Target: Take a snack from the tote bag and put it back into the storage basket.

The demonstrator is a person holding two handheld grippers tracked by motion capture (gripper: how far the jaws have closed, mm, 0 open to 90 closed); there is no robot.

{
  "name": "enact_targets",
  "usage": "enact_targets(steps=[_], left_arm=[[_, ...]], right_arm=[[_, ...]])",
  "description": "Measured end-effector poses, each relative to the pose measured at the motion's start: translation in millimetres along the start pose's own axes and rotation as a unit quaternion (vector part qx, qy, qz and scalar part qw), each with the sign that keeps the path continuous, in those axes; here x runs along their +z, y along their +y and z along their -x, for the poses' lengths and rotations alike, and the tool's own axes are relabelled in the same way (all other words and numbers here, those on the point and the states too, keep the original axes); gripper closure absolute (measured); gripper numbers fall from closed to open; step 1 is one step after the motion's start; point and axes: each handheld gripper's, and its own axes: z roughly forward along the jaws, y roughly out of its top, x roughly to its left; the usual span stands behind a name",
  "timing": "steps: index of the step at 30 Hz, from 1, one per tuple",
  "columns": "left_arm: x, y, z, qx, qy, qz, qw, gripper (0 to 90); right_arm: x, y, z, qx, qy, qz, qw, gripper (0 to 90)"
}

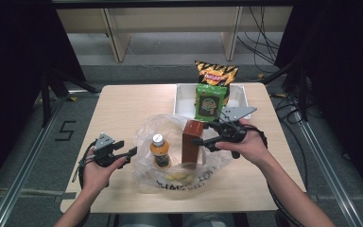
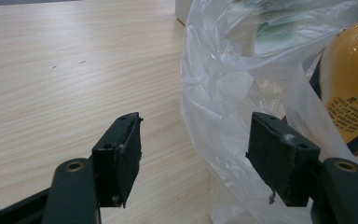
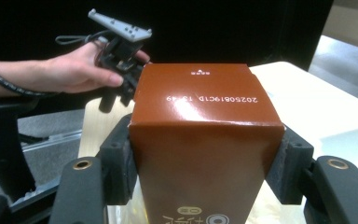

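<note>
My right fingers [image 3: 200,172] clamp the upright brown carton [image 3: 204,140] by its sides above the plastic bag [image 1: 179,177], while my left fingers [image 2: 205,158] gape, straddling the bag's rim.

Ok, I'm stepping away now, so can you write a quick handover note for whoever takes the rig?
Right claw: shut on the brown box, standing upright in the plastic bag.
Left claw: open at the bag's left edge, film between the jaws, not pinched.
Done: orange bottle stands in the bag.
Left: release the box; the green packet and the chips bag wait at the white tray, probably next.
</note>
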Motion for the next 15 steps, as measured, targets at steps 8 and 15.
enact_targets(steps=[8,15], left_arm=[[0.5,0.0,-0.4,0.001,-0.001,-0.001,1.0,34.2],[0.0,0.2,-0.8,0.001,0.001,0.0,1.0,34.2]], right_arm=[[-6.1,14.8,0.4,0.006,-0.013,0.013,0.9998,38.6],[-11.7,26.6,0.2,0.007,-0.031,0.028,0.9991,38.7]])
